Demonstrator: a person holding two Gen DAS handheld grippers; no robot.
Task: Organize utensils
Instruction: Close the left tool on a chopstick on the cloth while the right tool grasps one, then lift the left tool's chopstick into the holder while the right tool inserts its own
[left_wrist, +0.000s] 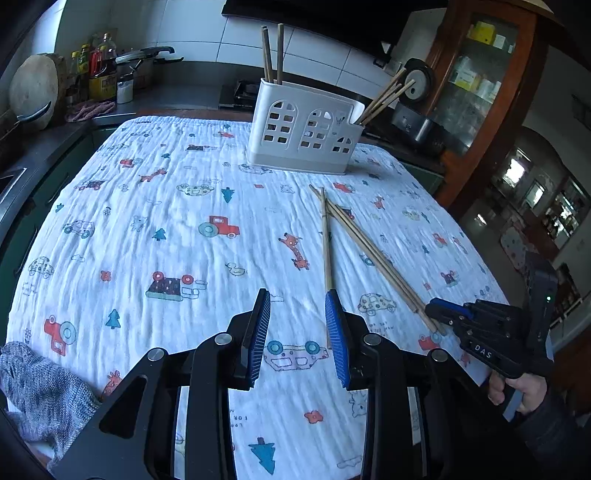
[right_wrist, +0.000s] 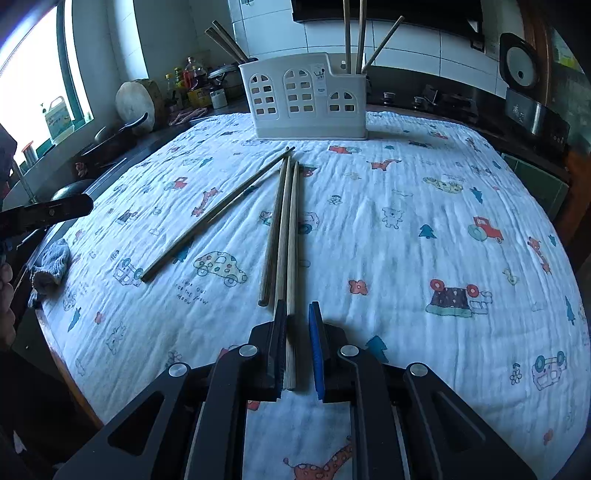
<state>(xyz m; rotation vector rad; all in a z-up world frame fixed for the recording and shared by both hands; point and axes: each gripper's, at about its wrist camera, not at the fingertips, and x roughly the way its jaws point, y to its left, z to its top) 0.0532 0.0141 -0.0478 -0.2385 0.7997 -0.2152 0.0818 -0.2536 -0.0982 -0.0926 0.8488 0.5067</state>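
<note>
A white utensil holder (left_wrist: 303, 136) (right_wrist: 306, 103) stands at the far side of the printed tablecloth (left_wrist: 166, 206), with several chopsticks upright in it. More wooden chopsticks (left_wrist: 369, 243) (right_wrist: 284, 221) lie loose on the cloth. My left gripper (left_wrist: 297, 299) is open; one chopstick (left_wrist: 325, 240) runs in beside its right finger, untouched on the left side. My right gripper (right_wrist: 297, 303) (left_wrist: 430, 308) is low over the near ends of the bundle. One chopstick (right_wrist: 291, 350) lies between its narrow jaws against the left pad, and a gap shows at the right pad.
A grey knitted cloth (left_wrist: 37, 387) (right_wrist: 51, 262) lies at the table's near corner. Bottles (left_wrist: 96, 74) and a round board (left_wrist: 33, 85) line the dark counter behind. A wooden glass cabinet (left_wrist: 476, 74) stands to the right. A hand (left_wrist: 517, 391) holds the right gripper's handle.
</note>
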